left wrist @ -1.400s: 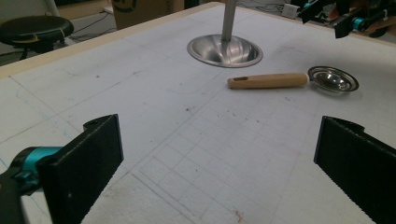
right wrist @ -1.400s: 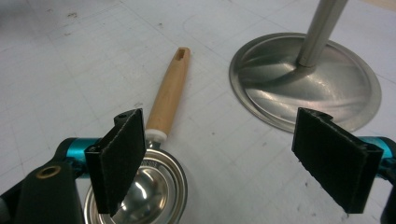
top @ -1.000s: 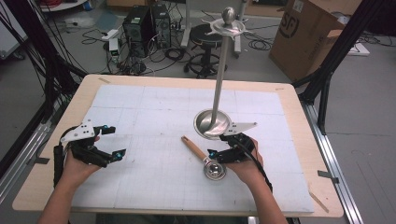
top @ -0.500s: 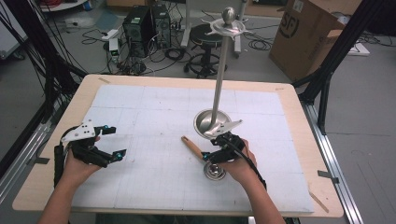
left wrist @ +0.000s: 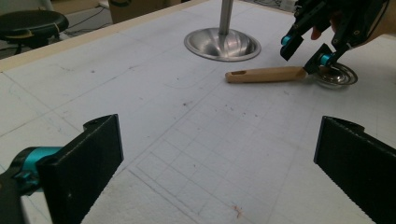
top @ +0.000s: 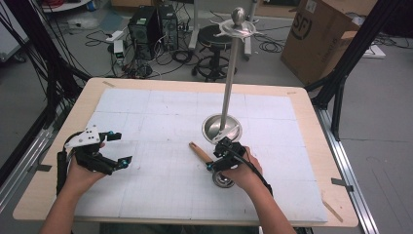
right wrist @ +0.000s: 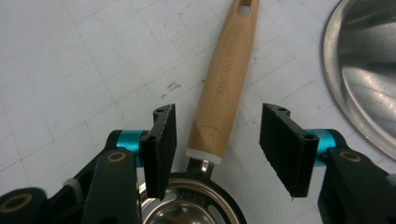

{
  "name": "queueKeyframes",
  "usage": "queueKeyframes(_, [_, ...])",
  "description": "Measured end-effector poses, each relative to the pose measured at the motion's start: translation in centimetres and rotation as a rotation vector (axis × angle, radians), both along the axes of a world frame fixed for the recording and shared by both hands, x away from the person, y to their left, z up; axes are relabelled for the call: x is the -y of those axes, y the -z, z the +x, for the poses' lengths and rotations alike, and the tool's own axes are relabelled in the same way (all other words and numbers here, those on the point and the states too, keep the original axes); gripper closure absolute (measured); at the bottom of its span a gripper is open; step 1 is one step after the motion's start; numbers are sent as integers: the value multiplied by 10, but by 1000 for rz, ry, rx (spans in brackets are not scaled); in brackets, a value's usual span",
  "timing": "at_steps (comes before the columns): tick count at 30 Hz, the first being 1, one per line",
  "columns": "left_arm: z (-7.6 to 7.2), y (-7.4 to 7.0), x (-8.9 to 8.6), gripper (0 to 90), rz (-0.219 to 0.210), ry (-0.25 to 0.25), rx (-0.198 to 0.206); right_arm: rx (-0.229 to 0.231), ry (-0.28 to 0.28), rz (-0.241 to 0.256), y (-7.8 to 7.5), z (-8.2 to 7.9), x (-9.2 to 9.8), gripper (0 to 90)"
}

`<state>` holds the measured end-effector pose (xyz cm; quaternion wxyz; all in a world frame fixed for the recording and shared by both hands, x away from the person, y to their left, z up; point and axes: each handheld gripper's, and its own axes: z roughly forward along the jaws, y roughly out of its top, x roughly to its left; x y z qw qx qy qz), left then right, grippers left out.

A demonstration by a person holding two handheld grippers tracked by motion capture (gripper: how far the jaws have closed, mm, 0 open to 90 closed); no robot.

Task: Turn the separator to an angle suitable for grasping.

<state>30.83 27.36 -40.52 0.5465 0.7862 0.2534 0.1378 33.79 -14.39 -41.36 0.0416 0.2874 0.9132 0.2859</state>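
A utensil with a pale wooden handle [top: 200, 152] and a round steel head [top: 223, 180] lies flat on the white gridded mat. My right gripper [top: 214, 157] is open just above it. In the right gripper view its jaws straddle the handle [right wrist: 229, 79] where it joins the steel head [right wrist: 191, 205], with a gap on each side. My left gripper [top: 122, 147] is held open over the mat's left part, holding nothing. The left gripper view looks across the mat at the handle [left wrist: 264, 74] and the right gripper [left wrist: 306, 51].
A steel stand with a round dished base [top: 221, 129] and a tall pole [top: 230, 73] topped by hooks rises just behind the right gripper. The base edge [right wrist: 369, 79] lies close to the right jaw. The wooden table rim [top: 311, 126] borders the mat.
My right gripper has moved left from beside the stand base and come down over the utensil's handle. The left gripper has stayed put.
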Motion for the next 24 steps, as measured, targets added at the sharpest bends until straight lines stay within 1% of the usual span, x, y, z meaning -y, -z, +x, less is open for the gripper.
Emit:
queueKeyframes(1, [0,0,0,19,1,0,-1,0,0,0,0,0,0,465])
queueKeyframes(2, [0,0,1,19,3,2,-2,-16,3,-7,2,1,-1,474])
queueKeyframes(3, [0,0,1,18,3,2,-2,-16,3,-7,2,1,-1,474])
queueKeyframes(5, [0,1,1,19,8,1,-4,-35,12,-23,2,2,-4,485])
queueKeyframes(6, [0,1,1,19,8,1,-4,-35,12,-23,2,2,-4,485])
queueKeyframes(8, [0,1,2,19,9,1,-5,-44,9,-38,1,3,-7,493])
queueKeyframes(9, [0,1,1,18,8,3,-5,-56,4,-49,2,4,-10,504])
queueKeyframes(10, [0,1,1,18,8,3,-5,-56,4,-49,2,4,-10,504])
queueKeyframes(11, [0,1,1,19,6,3,-5,-69,5,-59,3,5,-12,519])
queueKeyframes(12, [0,1,1,19,7,3,-5,-72,-1,-70,4,6,-12,530])
queueKeyframes(13, [0,1,1,19,7,3,-6,-75,7,-80,5,6,-13,538])
queueKeyframes(17, [0,1,1,19,8,2,-7,-84,4,-96,6,7,-14,549])
queueKeyframes(19, [0,1,1,19,10,3,-6,-93,10,-118,5,8,-16,561])
queueKeyframes(20, [0,1,1,19,12,5,-6,-84,2,-139,4,8,-17,567])
queueKeyframes(21, [0,1,1,19,13,5,-6,-84,2,-139,4,8,-17,567])
queueKeyframes(22, [0,1,2,19,13,4,-5,-79,0,-154,4,8,-18,572])
queueKeyframes(24, [0,1,2,19,15,5,-5,-82,-14,-190,3,9,-21,578])
